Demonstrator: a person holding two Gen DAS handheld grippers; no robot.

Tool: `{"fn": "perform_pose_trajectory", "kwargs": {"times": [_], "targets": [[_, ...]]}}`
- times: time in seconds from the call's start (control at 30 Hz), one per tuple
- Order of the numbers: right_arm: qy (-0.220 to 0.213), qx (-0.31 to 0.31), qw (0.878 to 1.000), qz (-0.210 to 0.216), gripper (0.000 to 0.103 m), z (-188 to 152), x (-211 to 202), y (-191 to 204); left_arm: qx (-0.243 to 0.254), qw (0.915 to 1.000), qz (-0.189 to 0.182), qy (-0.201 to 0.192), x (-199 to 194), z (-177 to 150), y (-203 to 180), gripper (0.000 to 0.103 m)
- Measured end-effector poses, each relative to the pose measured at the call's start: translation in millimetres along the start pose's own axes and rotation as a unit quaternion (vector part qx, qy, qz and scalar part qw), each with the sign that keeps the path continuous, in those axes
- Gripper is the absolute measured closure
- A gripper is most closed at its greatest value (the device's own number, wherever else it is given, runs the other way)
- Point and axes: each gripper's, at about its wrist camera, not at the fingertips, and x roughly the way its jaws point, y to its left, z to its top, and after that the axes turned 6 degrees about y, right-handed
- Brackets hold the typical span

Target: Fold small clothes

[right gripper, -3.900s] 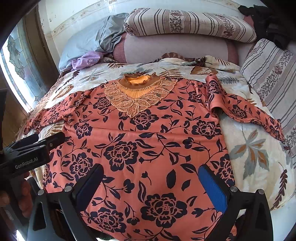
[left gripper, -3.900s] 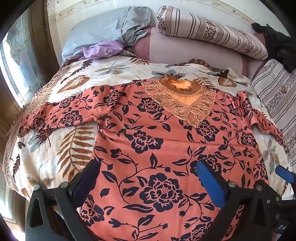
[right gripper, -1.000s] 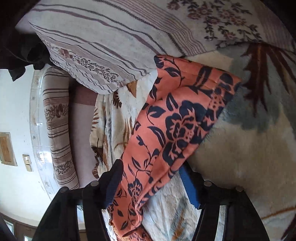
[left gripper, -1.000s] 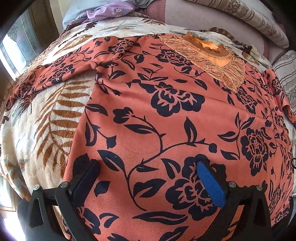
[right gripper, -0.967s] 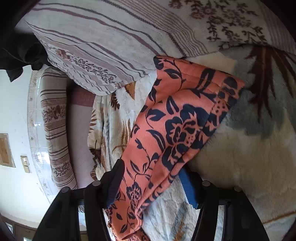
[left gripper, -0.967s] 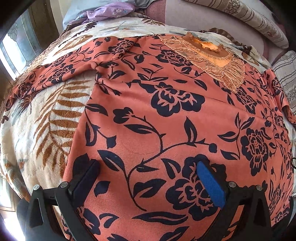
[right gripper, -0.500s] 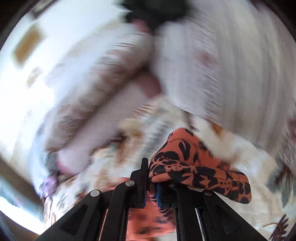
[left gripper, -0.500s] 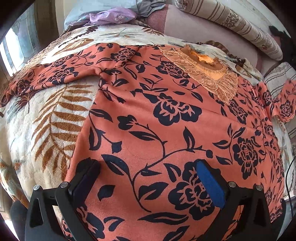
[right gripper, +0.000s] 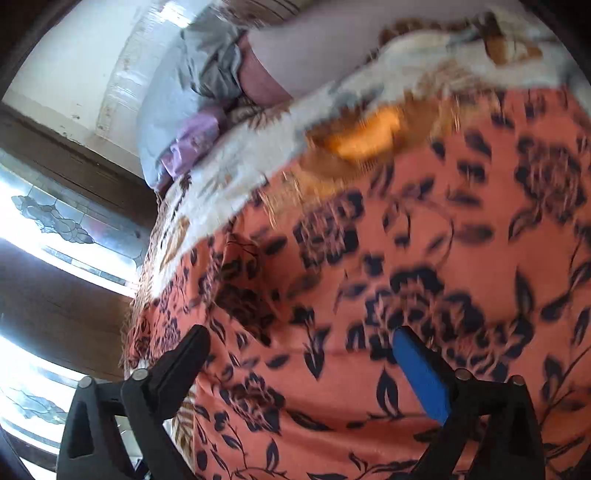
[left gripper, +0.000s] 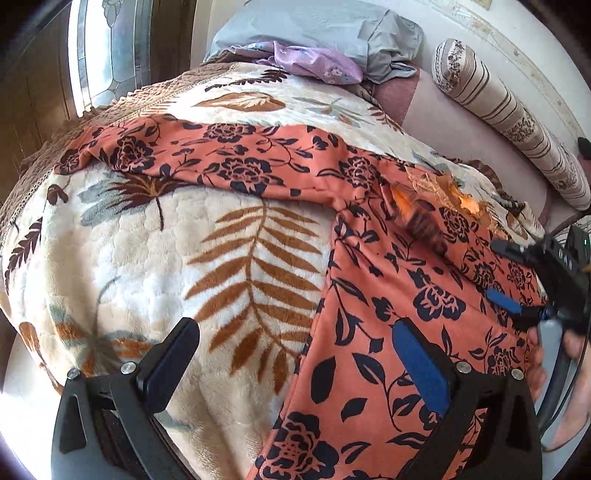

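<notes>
An orange top with dark flowers (left gripper: pixel 388 295) lies spread on a leaf-print blanket (left gripper: pixel 147 258). Its left sleeve (left gripper: pixel 207 162) stretches out to the left. A folded-over sleeve part (left gripper: pixel 421 221), blurred, lies across the chest near the gold lace collar (left gripper: pixel 443 188). My left gripper (left gripper: pixel 295 354) is open and empty above the top's left side edge. My right gripper (left gripper: pixel 517 306) shows at the right over the top. In the right wrist view it (right gripper: pixel 299 362) is open and empty just above the blurred orange cloth (right gripper: pixel 461 240), with the collar (right gripper: pixel 369 136) ahead.
Striped bolster (left gripper: pixel 509 118), grey pillow (left gripper: pixel 325 33) and purple cloth (left gripper: pixel 314 62) lie at the bed's head. A window (left gripper: pixel 107 48) stands to the left. The blanket's edge drops off at the left and front.
My right gripper carried the right sleeve across the top and let it go; it is now open. My left gripper shifted left, over the top's side edge.
</notes>
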Motion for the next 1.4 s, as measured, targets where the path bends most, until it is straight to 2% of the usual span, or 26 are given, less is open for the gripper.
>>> {"fn": "perform_pose_trajectory", "kwargs": {"times": [0.13, 0.23, 0.3, 0.33, 0.4, 0.47, 0.53, 0.57, 0.6, 0.63, 0.7, 0.77, 0.8, 0.83, 0.87, 0.93, 0.97, 1.0, 1.03, 1.07, 1.13, 1.2, 1.27, 1.3, 1.33, 1.4], "targets": [[-0.075, -0.013, 0.997, -0.007, 0.008, -11, -59, -16, 0.022, 0.9987, -0.045, -0.003, 6, 24, -27, 0.0], [-0.103, -0.017, 0.994, -0.04, 0.007, -20, -95, -33, 0.034, 0.9939, -0.105, 0.004, 19, 52, -62, 0.0], [-0.099, -0.005, 0.994, -0.048, 0.007, -27, -110, -51, 0.039, 0.9893, -0.139, 0.022, 36, 73, -85, 0.0], [-0.095, 0.003, 0.994, -0.049, 0.007, -32, -113, -59, 0.038, 0.9886, -0.141, 0.037, 48, 83, -94, 0.0], [-0.094, 0.022, 0.994, -0.047, 0.007, -46, -121, -76, 0.022, 0.9908, -0.12, 0.058, 76, 102, -106, 0.0], [-0.093, 0.035, 0.994, -0.042, 0.007, -56, -129, -90, 0.011, 0.9904, -0.097, 0.098, 107, 114, -111, 0.003], [-0.095, 0.039, 0.994, -0.038, 0.007, -61, -133, -96, 0.0, 0.985, -0.073, 0.157, 136, 117, -110, 0.044], [-0.094, 0.038, 0.994, -0.037, 0.007, -61, -135, -98, 0.004, 0.9865, -0.04, 0.159, 139, 118, -110, 0.081], [-0.093, 0.037, 0.994, -0.041, 0.007, -61, -137, -98, 0.014, 0.9879, -0.037, 0.15, 135, 120, -111, 0.096], [-0.093, 0.036, 0.994, -0.046, 0.007, -58, -140, -99, 0.018, 0.988, -0.054, 0.143, 128, 124, -112, 0.096], [-0.1, 0.035, 0.993, -0.047, 0.007, -49, -148, -100, 0.05, 0.9941, -0.059, 0.076, 95, 130, -121, 0.097], [-0.119, 0.041, 0.991, -0.036, 0.007, -34, -161, -101, 0.099, 0.9938, -0.048, 0.014, 67, 129, -135, 0.097], [-0.13, 0.042, 0.99, -0.028, 0.007, -24, -166, -102, 0.115, 0.9926, -0.039, -0.002, 63, 127, -139, 0.097], [-0.138, 0.044, 0.989, -0.02, 0.007, -13, -171, -104, 0.126, 0.9918, -0.024, 0.002, 70, 124, -142, 0.097], [-0.143, 0.052, 0.988, -0.009, 0.007, -1, -173, -109, 0.131, 0.9911, -0.007, 0.022, 87, 121, -140, 0.096], [-0.141, 0.085, 0.986, 0.019, 0.002, 26, -166, -127, 0.126, 0.9849, 0.023, 0.117, 137, 113, -127, 0.092], [-0.123, 0.107, 0.986, 0.038, 0.0, 40, -156, -141, 0.119, 0.988, 0.01, 0.098, 137, 108, -118, 0.092], [-0.102, 0.136, 0.985, 0.037, 0.0, 53, -144, -158, 0.12, 0.9903, 0.003, 0.07, 130, 104, -117, 0.09], [-0.081, 0.173, 0.981, 0.026, 0.001, 61, -133, -176, 0.126, 0.9895, 0.008, 0.07, 127, 102, -119, 0.087], [-0.071, 0.197, 0.977, 0.047, 0.0, 67, -129, -186, 0.133, 0.9885, 0.007, 0.073, 127, 100, -120, 0.084], [-0.081, 0.192, 0.975, 0.073, 0.0, 81, -139, -180, 0.139, 0.9878, 0.002, 0.07, 125, 98, -118, 0.083], [-0.118, 0.144, 0.979, 0.087, 0.0, 99, -153, -166, 0.134, 0.9886, -0.006, 0.067, 126, 96, -114, 0.083], [-0.122, 0.151, 0.98, 0.048, 0.0, 119, -146, -176, 0.14, 0.9882, 0.002, 0.062, 126, 93, -115, 0.082], [-0.094, 0.177, 0.98, 0.017, 0.0, 128, -132, -193, 0.143, 0.9878, 0.008, 0.061, 125, 91, -116, 0.082], [-0.071, 0.209, 0.975, 0.011, 0.001, 131, -120, -211, 0.145, 0.9874, 0.01, 0.062, 124, 92, -117, 0.082], [-0.107, 0.217, 0.97, 0.021, 0.001, 127, -133, -208, 0.143, 0.9865, 0.0, 0.079, 122, 98, -118, 0.079]]}}
